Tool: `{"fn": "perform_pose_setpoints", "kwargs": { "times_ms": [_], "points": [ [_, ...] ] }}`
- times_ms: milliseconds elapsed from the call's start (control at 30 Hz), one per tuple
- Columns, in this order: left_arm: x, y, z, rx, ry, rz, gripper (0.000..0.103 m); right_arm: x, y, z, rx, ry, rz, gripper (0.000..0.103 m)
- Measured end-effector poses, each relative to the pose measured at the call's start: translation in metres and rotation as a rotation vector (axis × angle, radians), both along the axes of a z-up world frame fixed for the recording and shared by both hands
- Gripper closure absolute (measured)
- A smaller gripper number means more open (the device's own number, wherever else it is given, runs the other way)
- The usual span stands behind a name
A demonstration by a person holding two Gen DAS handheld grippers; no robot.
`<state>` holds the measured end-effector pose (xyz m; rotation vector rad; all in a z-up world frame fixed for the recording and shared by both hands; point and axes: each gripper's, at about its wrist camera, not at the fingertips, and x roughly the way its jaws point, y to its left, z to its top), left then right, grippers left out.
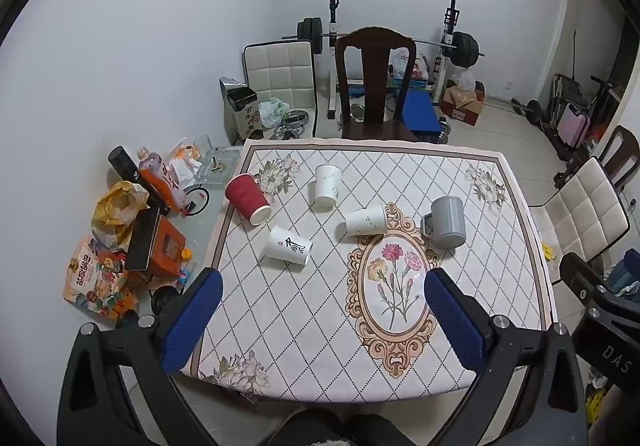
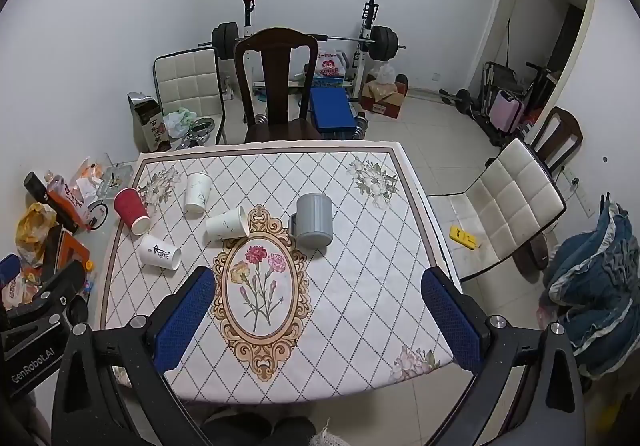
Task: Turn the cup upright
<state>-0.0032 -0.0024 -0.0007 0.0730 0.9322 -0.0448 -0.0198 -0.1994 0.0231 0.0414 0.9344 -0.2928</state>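
Five cups lie scattered on the floral-clothed table point(image 1: 460, 326): a red cup point(image 1: 247, 199), three white paper cups, and a grey mug point(image 1: 448, 222) upside down. Left tongs point(image 1: 322, 320) and right tongs point(image 2: 318, 316) hover near the table's front edge, spread wide, holding nothing.

A square table under a cream diamond-quilted cloth point(image 1: 400, 326) with a central flower medallion sits ahead of both grippers. Five cups lie on it, all beyond the fingertips. Far left, a ribbed red paper cup point(image 1: 247, 198) lies on its side. Nearer, left of centre, a white paper cup with black calligraphy point(image 1: 289, 246) lies tipped. A white paper cup with a faint leaf print point(image 1: 327, 186) stands mouth-down. Another white leaf-print paper cup point(image 1: 366, 221) lies sideways at the medallion's top. Just right of it, a grey ridged mug with a handle point(image 1: 446, 222) stands inverted.
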Motion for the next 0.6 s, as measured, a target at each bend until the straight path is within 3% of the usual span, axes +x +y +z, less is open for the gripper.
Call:
{"fn": "perform_pose_setpoints", "kwargs": {
  "times_ms": [600],
  "points": [
    [-0.0047, -0.0008, -0.004, -0.003, 0.0, -0.002, 0.0, -0.0048, -0.0001, -0.0001, 0.005, 0.002, 0.001, 0.0]
  ]
}}
